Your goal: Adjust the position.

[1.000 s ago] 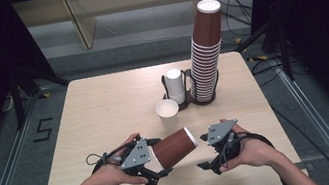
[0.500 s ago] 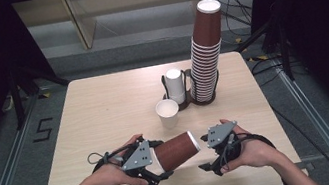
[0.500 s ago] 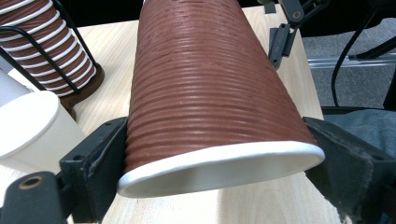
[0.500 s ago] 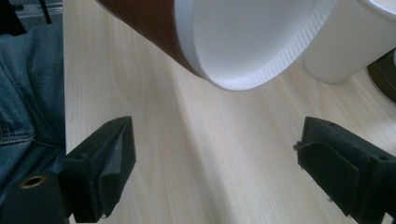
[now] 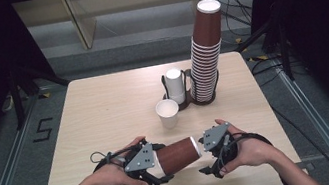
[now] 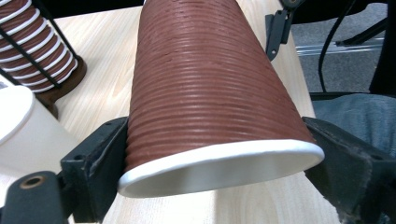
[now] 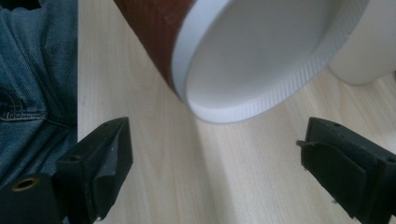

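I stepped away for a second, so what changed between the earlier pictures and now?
The right gripper has just opened its jaws and stands just clear of the brown cup's base. The left gripper still clamps that cup near its rim. Hands, white cup and tall stack stayed put.

Black gripper [image 5: 157, 169] jaws, grey plate, blue jeans [image 7: 32, 70].

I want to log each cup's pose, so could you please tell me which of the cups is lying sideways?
The brown ribbed paper cup clamped in the left gripper lies sideways; the white paper cup and the tall brown stack stand upright.
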Tool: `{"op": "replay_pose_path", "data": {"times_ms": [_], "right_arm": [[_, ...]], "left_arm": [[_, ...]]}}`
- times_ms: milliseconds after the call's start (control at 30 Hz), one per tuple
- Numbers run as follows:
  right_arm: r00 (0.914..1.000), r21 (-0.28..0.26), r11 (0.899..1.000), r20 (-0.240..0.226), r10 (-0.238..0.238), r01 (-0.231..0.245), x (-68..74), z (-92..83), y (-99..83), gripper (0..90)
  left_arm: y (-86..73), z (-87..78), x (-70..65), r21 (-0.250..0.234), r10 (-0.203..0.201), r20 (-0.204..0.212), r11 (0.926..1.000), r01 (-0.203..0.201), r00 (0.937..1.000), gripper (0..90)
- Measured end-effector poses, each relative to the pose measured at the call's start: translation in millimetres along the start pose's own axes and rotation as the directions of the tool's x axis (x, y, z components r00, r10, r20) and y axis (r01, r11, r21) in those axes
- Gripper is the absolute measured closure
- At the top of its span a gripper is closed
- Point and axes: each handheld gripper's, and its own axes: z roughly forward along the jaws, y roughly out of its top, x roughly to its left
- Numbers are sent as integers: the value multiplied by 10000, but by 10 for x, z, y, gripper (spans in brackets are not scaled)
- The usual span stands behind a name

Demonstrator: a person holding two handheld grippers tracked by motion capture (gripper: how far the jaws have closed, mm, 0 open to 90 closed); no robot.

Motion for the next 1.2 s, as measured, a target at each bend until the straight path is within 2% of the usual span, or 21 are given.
{"op": "replay_pose_path", "data": {"times_ms": [100,200,233,267,300,333,367,433,467,500,533,700,733,833,867,967,1000,1033,1067,1100,1200], "right_arm": [[9999,-43,9999,8,-154,154,-13,-7,12,82],[9994,208,9994,179,-290,287,-5,-4,45,71],[9997,392,9992,204,-133,125,22,-3,60,68],[9978,397,9975,291,-593,581,6,-4,80,66],[9985,360,9980,132,-525,520,8,2,89,65],[9968,336,9965,195,-775,768,-1,-2,104,65],[9983,384,9976,91,-579,576,10,3,108,64],[9968,389,9961,99,-796,792,12,-3,127,60],[9999,510,9986,106,-124,119,57,-12,126,60],[9999,510,9986,106,-124,119,57,-12,126,60],[9973,328,9968,-4,-734,733,27,1,150,58],[9958,353,9952,-120,-912,916,27,11,180,56],[9918,283,9914,-115,-1275,1277,16,18,204,56],[9957,319,9953,-142,-913,917,57,20,219,55],[9879,200,9878,-104,-1546,1548,23,24,238,55],[9906,213,9907,-279,-1338,1344,47,30,255,54],[9858,189,9857,-200,-1668,1672,40,35,269,54],[9927,358,9925,-313,-1161,1172,74,36,267,54],[9885,298,9885,-360,-1470,1481,59,49,282,54],[9921,370,9918,-324,-1212,1224,82,53,291,55],[9903,380,9903,-436,-1318,1335,89,77,322,62]], "left_arm": [[4,1,4,103,33,73,9999,-34,10000,116],[20,1,17,225,119,239,9997,-124,9996,116],[27,-3,19,233,138,244,9996,-144,9996,116],[27,-3,19,233,138,244,9996,-144,9996,117],[39,0,16,150,162,247,9997,-166,9996,117],[47,-3,16,202,198,278,9996,-204,9994,118],[51,-3,14,249,198,368,9995,-207,9991,118],[51,3,6,267,256,371,9993,-266,9990,118],[51,3,6,267,256,371,9993,-266,9990,118],[52,8,-1,277,201,445,9994,-214,9988,118],[54,7,5,415,325,533,9985,-348,9980,118],[70,35,-6,346,302,657,9989,-326,9974,119],[80,44,-13,321,265,696,9991,-288,9972,120],[89,52,-7,438,346,767,9983,-380,9965,120],[92,53,-5,486,324,776,9982,-362,9965,120],[94,69,-10,544,378,845,9976,-425,9957,121],[97,71,-10,627,403,900,9970,-461,9951,121],[99,73,-10,693,442,935,9963,-508,9946,121],[98,85,-11,666,461,953,9964,-526,9944,121],[97,94,-13,665,441,948,9965,-505,9945,122],[99,114,-12,715,433,977,9962,-504,9943,122]]}}
